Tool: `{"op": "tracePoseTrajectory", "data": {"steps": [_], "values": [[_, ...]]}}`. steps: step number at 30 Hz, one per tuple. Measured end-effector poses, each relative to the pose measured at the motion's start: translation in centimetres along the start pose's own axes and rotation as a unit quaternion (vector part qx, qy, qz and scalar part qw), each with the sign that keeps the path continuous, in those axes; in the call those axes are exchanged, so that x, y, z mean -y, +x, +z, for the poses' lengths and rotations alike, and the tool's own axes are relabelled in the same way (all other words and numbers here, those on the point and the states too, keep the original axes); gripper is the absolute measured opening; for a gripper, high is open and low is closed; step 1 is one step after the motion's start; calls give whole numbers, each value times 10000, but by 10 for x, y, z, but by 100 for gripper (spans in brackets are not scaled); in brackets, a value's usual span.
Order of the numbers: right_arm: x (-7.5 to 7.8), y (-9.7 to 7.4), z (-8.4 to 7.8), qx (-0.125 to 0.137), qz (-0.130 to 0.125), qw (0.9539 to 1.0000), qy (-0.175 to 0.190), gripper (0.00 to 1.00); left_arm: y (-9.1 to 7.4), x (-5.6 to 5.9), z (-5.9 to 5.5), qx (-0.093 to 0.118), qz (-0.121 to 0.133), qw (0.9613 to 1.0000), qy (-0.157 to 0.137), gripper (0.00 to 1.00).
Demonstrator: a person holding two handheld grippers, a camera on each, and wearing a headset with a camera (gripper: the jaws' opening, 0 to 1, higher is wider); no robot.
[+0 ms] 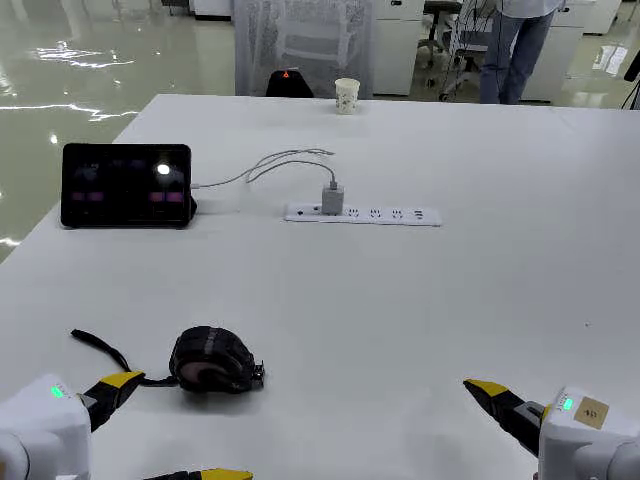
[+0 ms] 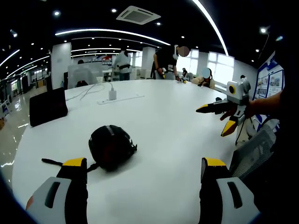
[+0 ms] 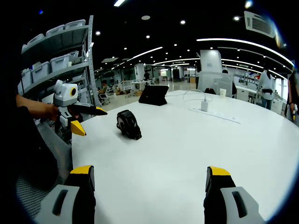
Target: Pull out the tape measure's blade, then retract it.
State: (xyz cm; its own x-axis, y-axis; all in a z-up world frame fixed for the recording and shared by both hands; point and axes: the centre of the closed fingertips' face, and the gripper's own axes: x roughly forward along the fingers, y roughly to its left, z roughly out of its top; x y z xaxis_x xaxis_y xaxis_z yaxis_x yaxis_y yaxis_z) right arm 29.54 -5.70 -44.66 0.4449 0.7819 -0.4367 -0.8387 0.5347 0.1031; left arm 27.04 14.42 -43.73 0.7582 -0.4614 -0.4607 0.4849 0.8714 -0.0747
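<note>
Surface: white table (image 1: 470,300), tape measure (image 1: 212,360) resting on it.
Room: glossy floor (image 1: 90,60), strip lights (image 2: 107,32).
Left gripper (image 2: 145,163): jaws apart.
Right gripper (image 3: 152,170): jaws apart.

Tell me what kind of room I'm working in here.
Likely a big open lab or workshop hall: a long white table, shelves of storage bins, and people standing farther back.

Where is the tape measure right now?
In the head view, the tape measure lies on the table's near left, just ahead of the open left gripper, well short of the tablet.
</note>
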Motion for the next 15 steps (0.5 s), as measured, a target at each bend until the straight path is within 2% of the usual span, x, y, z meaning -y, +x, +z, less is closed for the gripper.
{"op": "tracePoseTrajectory", "data": {"steps": [15], "values": [[2, -3, -1, -20, -37, 10000, 21, 99, 0, 1, 1, -9, -65, 10000, -22, 98]]}}
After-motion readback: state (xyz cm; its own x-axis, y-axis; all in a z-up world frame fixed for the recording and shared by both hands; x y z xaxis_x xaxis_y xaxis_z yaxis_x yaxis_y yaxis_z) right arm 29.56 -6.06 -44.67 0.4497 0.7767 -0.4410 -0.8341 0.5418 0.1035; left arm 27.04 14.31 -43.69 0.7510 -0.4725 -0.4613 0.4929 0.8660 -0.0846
